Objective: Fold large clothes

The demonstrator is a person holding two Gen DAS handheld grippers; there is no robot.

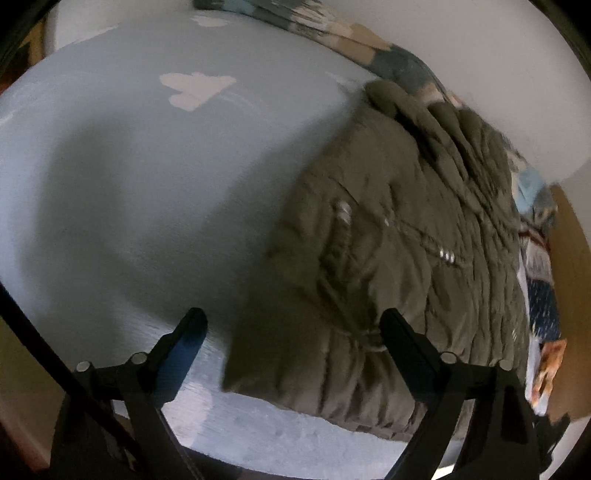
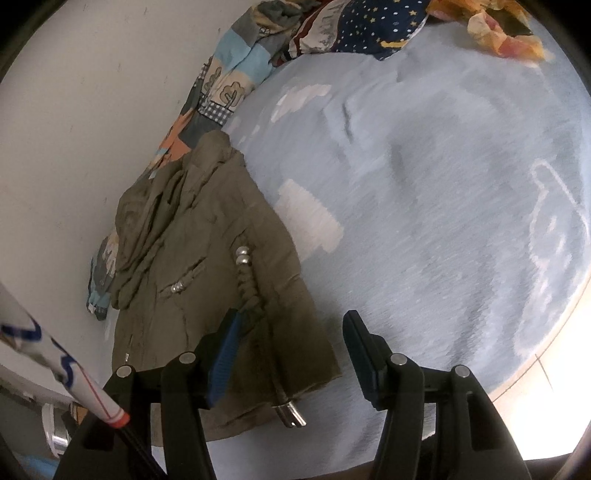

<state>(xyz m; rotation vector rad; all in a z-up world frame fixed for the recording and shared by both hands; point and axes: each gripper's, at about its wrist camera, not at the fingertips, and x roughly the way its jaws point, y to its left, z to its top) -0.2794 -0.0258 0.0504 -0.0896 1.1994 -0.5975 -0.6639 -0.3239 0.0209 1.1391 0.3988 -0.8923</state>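
Left gripper (image 1: 291, 328): 2 fingers spread wide, nothing between them, poised above the near hem of the olive jacket (image 1: 399, 251). Right gripper (image 2: 291, 325): fingers likewise apart, empty, over the jacket's lower corner, near a drawstring (image 2: 273, 373) with a metal tip. Jacket lies folded on the pale blue bedsheet (image 2: 443, 206), alongside the white wall (image 2: 92, 122). Beyond: patchwork quilt (image 2: 229, 81), then a starry navy pillow (image 2: 376, 26).

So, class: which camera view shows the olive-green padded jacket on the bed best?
The right wrist view: the olive-green padded jacket lies there whole and sharp, collar to hem, on the pale blue bedsheet. The left wrist view shows it blurred, its hem behind that gripper's finger.
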